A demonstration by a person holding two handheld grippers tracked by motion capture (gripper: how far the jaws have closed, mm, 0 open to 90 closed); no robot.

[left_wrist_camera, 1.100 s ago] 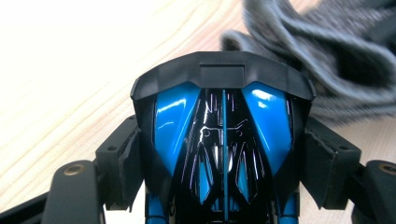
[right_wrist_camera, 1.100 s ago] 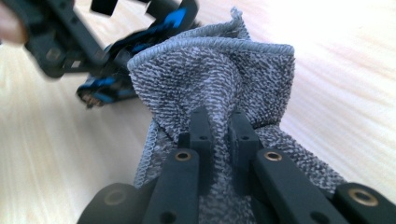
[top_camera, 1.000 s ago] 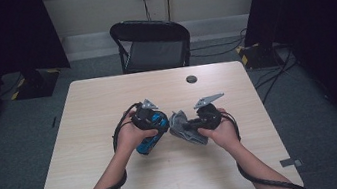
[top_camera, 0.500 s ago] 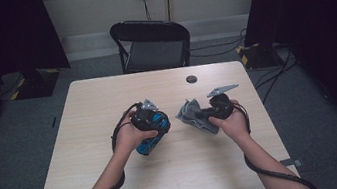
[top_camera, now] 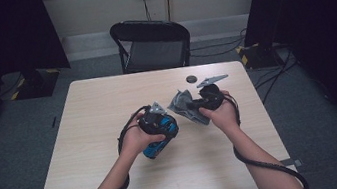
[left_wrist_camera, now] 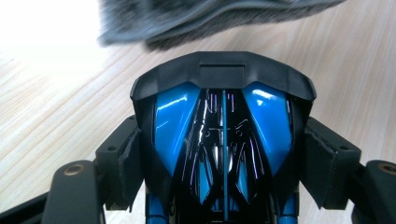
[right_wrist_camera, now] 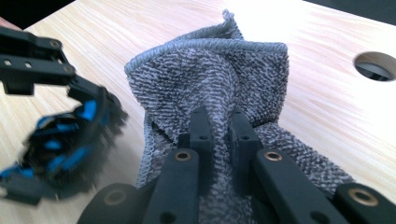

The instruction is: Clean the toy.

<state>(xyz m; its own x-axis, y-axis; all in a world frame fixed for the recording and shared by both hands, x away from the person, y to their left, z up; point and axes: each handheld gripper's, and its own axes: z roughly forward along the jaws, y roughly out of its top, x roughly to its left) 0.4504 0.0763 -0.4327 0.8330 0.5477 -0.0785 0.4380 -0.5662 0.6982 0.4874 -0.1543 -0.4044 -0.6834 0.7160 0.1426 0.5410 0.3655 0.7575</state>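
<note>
Cloth (right_wrist_camera: 210, 74): soft, limp; right gripper (right_wrist_camera: 219, 135) pinches a bunched fold.
Toy car (left_wrist_camera: 223, 135): glossy, rigid, slippery; left gripper (left_wrist_camera: 219, 163) clamps its flanks.

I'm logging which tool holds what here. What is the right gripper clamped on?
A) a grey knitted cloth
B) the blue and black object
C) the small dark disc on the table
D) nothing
A: in the right gripper view the right gripper pinches a bunched fold of the grey cloth between its black jaws, while the blue and black object sits in the left gripper.
</note>
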